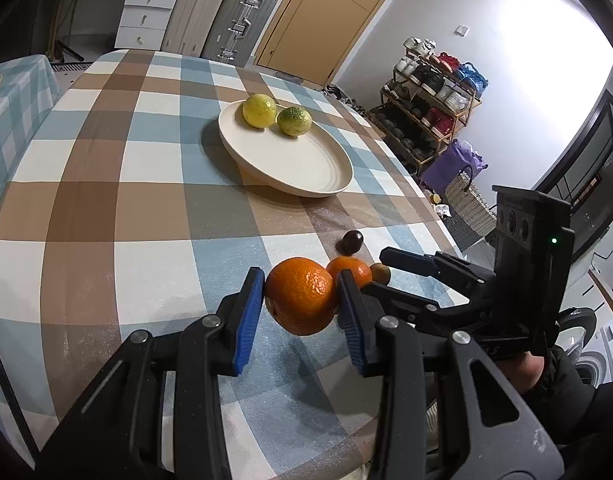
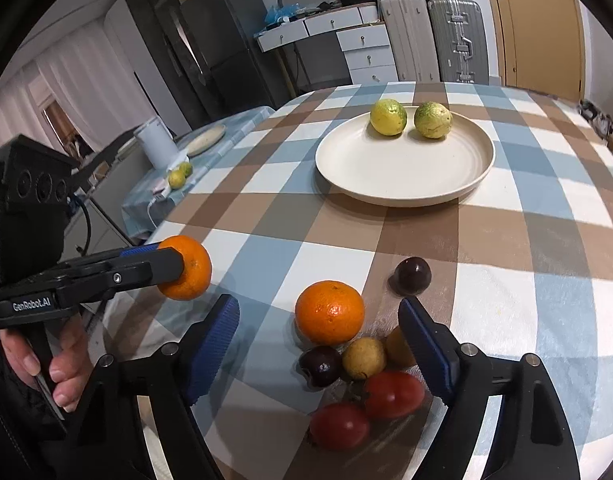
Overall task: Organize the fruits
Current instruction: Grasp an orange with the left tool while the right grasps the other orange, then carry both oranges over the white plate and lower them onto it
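Orange fruit [image 2: 329, 312] on the bench lies directly ahead between the open right gripper [image 2: 318, 344] pads; left gripper [image 1: 302, 300] clamps another orange [image 1: 300, 294].

My left claw [image 1: 300, 306] clamps an orange [image 1: 299, 295] between its blue pads, lifted off the checked counter [image 1: 118, 200]. Just behind it sit a second orange [image 1: 352, 270] and a dark plum [image 1: 350, 241]. My right claw [image 1: 402, 266] reaches in beside them. Farther off, a cream plate [image 1: 290, 160] carries two yellow-green citrus [image 1: 276, 114].
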{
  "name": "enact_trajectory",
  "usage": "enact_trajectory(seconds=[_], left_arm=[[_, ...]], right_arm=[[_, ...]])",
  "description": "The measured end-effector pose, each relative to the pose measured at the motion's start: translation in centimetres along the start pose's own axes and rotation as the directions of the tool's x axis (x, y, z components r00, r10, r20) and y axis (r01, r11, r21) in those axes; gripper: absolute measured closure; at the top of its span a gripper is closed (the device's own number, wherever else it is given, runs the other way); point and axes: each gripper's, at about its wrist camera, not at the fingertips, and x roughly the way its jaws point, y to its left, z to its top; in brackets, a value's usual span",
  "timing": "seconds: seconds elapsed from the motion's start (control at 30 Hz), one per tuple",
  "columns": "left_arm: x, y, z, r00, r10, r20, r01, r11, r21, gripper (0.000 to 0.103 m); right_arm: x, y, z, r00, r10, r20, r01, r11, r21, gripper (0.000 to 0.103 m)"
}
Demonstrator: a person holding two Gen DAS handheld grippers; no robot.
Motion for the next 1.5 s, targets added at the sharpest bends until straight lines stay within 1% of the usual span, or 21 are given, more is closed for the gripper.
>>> enact_trajectory(seconds=[0.07,0.13,0.17,0.2,0.27,0.37,0.43,0.47,0.5,0.67,0.8,1.0,1.13,1.33,1.5], left_arm=[[0.2,0.2,0.0,1.0,-0.001,-0.004,0.001,1.0,-0.004,0.069],[0.4,0.4,-0.1,1.0,0.0,-0.007,0.0,1.0,-0.006,0.069],[0.5,0.5,-0.1,1.0,-0.001,-0.009,0.001,1.0,-0.007,0.069],[0.5,0.5,-0.1,1.0,-0.001,-0.009,0.001,1.0,-0.008,0.069],[0.6,0.7,-0.2,1.0,0.0,-0.011,0.0,1.0,-0.011,0.069],[0.7,0.9,-0.2,1.0,0.002,-0.011,-0.002,1.0,-0.016,0.069],[0.9,1.0,-0.3,1.0,-0.002,-0.014,0.002,1.0,-0.022,0.069],[1.0,1.1,-0.3,1.0,-0.006,-0.016,0.006,1.0,-0.024,0.069],[1.1,1.1,-0.4,1.0,-0.007,-0.018,0.007,1.0,-0.024,0.069],[1.5,1.0,-0.5,1.0,-0.006,-0.026,0.006,1.0,-0.023,0.069],[1.7,0.9,-0.5,1.0,-0.004,-0.028,0.004,1.0,-0.021,0.069],[1.9,1.1,-0.6,0.999,0.0,-0.033,-0.001,1.0,-0.028,0.069],[2.3,1.1,-0.7,0.999,-0.002,-0.04,0.001,1.0,-0.028,0.069],[2.5,1.1,-0.8,0.999,0.005,-0.037,-0.006,1.0,-0.029,0.069],[2.7,0.9,0.5,1.0,0.022,-0.019,-0.022,1.0,-0.018,0.069]], right_arm=[[0.2,0.4,0.1,1.0,-0.01,-0.004,0.01,1.0,-0.028,0.024],[0.5,0.8,0.3,1.0,-0.029,-0.012,0.028,0.998,-0.057,0.025],[0.7,1.1,0.4,0.999,-0.043,-0.019,0.041,0.996,-0.074,0.029],[1.0,1.2,0.4,0.998,-0.053,-0.027,0.051,0.995,-0.087,0.034],[1.5,1.5,0.5,0.996,-0.075,-0.044,0.07,0.991,-0.112,0.04],[1.8,1.8,0.4,0.995,-0.083,-0.057,0.075,0.988,-0.137,0.043],[1.9,2.0,0.4,0.993,-0.108,-0.054,0.099,0.983,-0.158,0.048],[2.0,2.0,0.4,0.99,-0.128,-0.05,0.118,0.978,-0.172,0.056],[2.0,2.1,0.4,0.989,-0.14,-0.044,0.13,0.975,-0.181,0.065],[1.8,1.3,0.6,0.993,-0.112,-0.039,0.105,0.982,-0.156,0.066],[1.7,1.3,0.4,0.994,-0.109,-0.03,0.103,0.981,-0.161,0.066],[1.4,0.7,0.3,0.997,-0.078,-0.021,0.075,0.989,-0.125,0.067],[1.2,0.8,0.2,0.998,-0.063,-0.01,0.061,0.99,-0.128,0.067],[0.5,0.2,0.4,0.999,-0.029,0.029,0.032,0.996,-0.086,0.067],[-0.7,-0.7,1.0,0.997,0.011,0.077,-0.008,0.999,-0.044,0.067]])
